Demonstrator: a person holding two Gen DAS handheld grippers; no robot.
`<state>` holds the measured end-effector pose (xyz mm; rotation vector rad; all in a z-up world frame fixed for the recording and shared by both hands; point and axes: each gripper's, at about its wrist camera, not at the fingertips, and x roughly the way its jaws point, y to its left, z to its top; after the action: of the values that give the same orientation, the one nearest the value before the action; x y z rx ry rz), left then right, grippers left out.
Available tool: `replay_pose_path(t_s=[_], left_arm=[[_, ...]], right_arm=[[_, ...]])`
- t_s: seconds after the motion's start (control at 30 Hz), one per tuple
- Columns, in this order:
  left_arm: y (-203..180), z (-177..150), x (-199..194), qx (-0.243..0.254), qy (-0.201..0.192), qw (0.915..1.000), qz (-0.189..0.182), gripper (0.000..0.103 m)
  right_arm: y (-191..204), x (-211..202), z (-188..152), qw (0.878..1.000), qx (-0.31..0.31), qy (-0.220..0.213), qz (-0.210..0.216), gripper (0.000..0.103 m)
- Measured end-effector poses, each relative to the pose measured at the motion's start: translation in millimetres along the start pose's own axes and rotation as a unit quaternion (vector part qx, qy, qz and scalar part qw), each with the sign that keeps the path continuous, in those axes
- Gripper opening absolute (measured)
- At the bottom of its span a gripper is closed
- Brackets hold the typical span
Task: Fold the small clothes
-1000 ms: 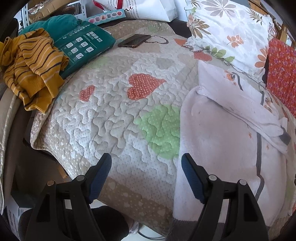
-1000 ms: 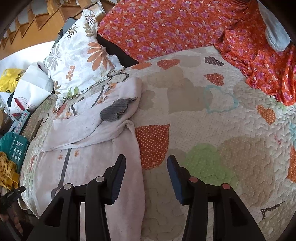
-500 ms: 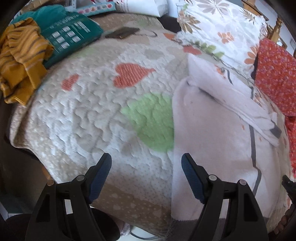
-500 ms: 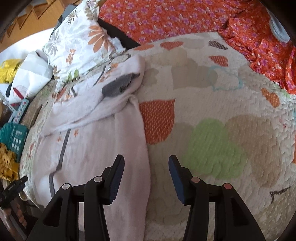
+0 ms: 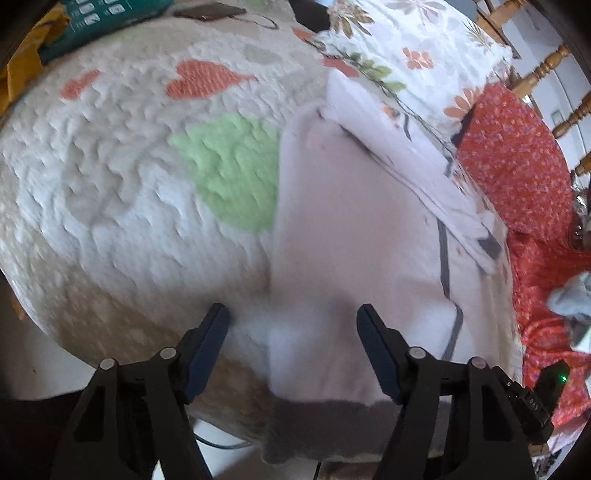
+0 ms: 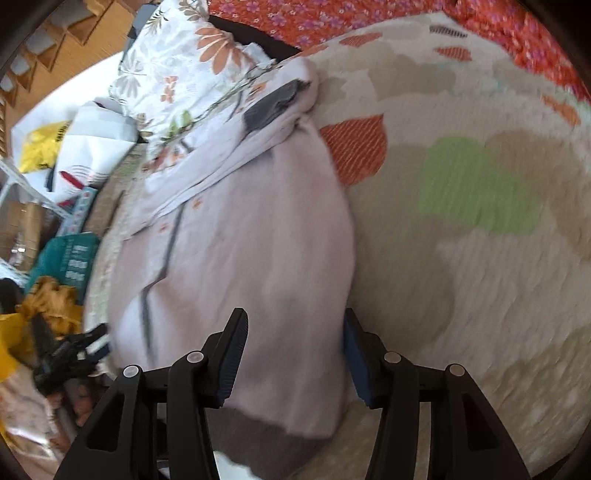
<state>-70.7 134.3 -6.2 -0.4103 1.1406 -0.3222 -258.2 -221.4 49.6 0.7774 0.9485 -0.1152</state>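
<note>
While both views blur a bit, the layout reads fine: pale pink garment (image 5: 354, 236) lies flat on the quilted bedspread (image 5: 122, 177) with heart patches, its near grey hem at the bed's front edge. Left tool (image 5: 293, 350) is spread wide, nothing between the fingers; it sits over the garment's near left corner, left finger (image 5: 210, 343) over bare quilt, right finger (image 5: 376, 354) over the pink cloth. Contact with the fabric, cannot tell. Right tool (image 6: 293, 360) is also apart and unloaded, straddling the garment's near right edge: left finger (image 6: 232, 354) over cloth, right finger (image 6: 356, 363) just at the fabric's border with the quilt. A sleeve (image 6: 229, 147) with grey cuff (image 6: 273, 105) is folded across the far part of the garment. Thin grey seam line (image 5: 445, 266) runs down the body. Floral pillow (image 5: 413, 55) sits behind the garment, red flowered cloth (image 5: 517, 173) to the right of it. Mustard yellow garment (image 6: 51, 306) and teal package (image 6: 62, 254) lie at the far left of the right view. Dark phone (image 5: 208, 11) near the top of the left view.
</note>
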Motion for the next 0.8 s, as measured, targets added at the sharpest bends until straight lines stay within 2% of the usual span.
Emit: replay_pose_path(t_s=[0.13,0.27,0.4,0.57,0.6,0.63,0.67,0.7,0.8], left_arm=[[-9.0,-16.1,3.3,0.012,0.022,0.9992,-0.032,0.059],[-16.5,-32.2,2.3,0.025,0.031,0.9976,-0.056,0.050],[-16.6,-50.4,7.5,0.018,0.049,0.9968,-0.061,0.050],[-16.7,-71.3,12.9,0.011,0.074,0.9951,-0.065,0.049],[-17.4,-73.8,12.7,0.013,0.074,0.9957,-0.054,0.044],[-18.0,-75.0,11.9,0.016,0.070,0.9970,-0.027,0.025],[-17.2,-75.0,11.0,0.016,0.068,0.9975,-0.013,0.011],[-14.4,-73.3,8.8,0.011,0.067,0.9976,-0.015,0.011],[-10.4,-67.3,-9.6,-0.004,0.041,0.9987,-0.028,0.010]], right_arm=[[-0.9,0.0,-21.2,0.999,0.024,0.014,0.047,0.056],[-0.3,-1.2,-40.3,0.996,0.038,0.024,0.072,0.056],[3.2,-0.2,-56.7,0.995,0.040,0.034,0.084,0.056],[14.5,5.5,-72.6,0.996,0.026,0.043,0.071,0.055],[17.4,6.3,-73.9,0.997,0.022,0.039,0.062,0.052],[20.5,5.1,-75.4,0.999,0.014,0.031,0.041,0.048],[21.3,4.4,-76.3,0.999,0.010,0.029,0.025,0.030],[22.3,4.5,-76.3,1.000,0.005,0.027,-0.001,0.009],[18.2,-0.1,-74.8,1.000,0.017,0.026,0.003,0.009]])
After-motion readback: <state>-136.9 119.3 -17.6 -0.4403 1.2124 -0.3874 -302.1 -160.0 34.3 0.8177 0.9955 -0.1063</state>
